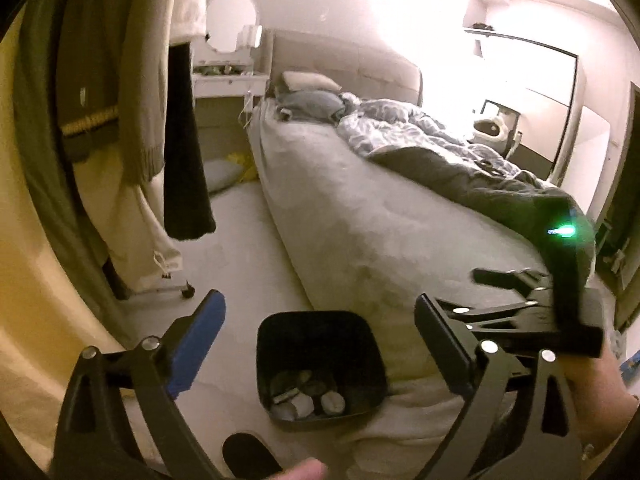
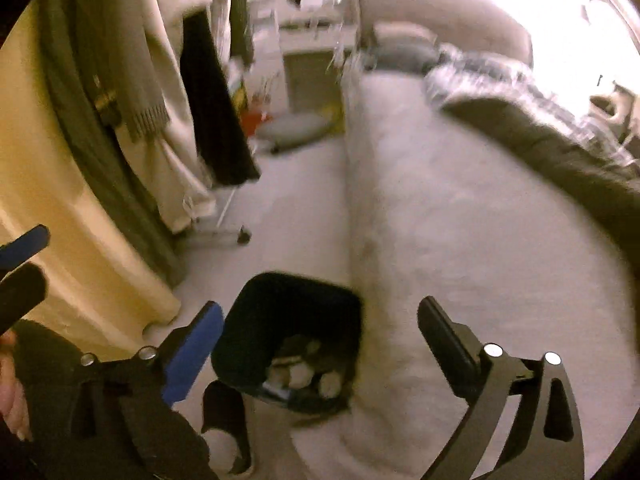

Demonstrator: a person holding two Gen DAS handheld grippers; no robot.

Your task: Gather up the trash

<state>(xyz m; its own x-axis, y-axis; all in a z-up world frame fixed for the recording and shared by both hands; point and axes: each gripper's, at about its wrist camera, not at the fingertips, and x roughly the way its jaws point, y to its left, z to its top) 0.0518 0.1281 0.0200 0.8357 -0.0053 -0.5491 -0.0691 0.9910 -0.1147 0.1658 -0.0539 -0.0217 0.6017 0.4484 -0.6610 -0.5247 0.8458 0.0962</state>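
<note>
Left wrist view. Left gripper: fingers spread wide, nothing between them; one blue pad, one black. Black bin: stood on the pale floor against the foot corner of the bed, directly below the gap between the fingers; crumpled pale trash lay in its bottom. Right gripper: entered from the right, over the bed's corner, green light lit; its finger spread could not be told here. Hanging clothes on the left; white bench with round mirror beyond the bed.

Right wrist view, blurred. Right gripper: fingers set wide apart, empty. Bin: on the floor beside the bed, just inside the blue finger, trash visible within. Left gripper's fingertips showed at the left edge.
</note>
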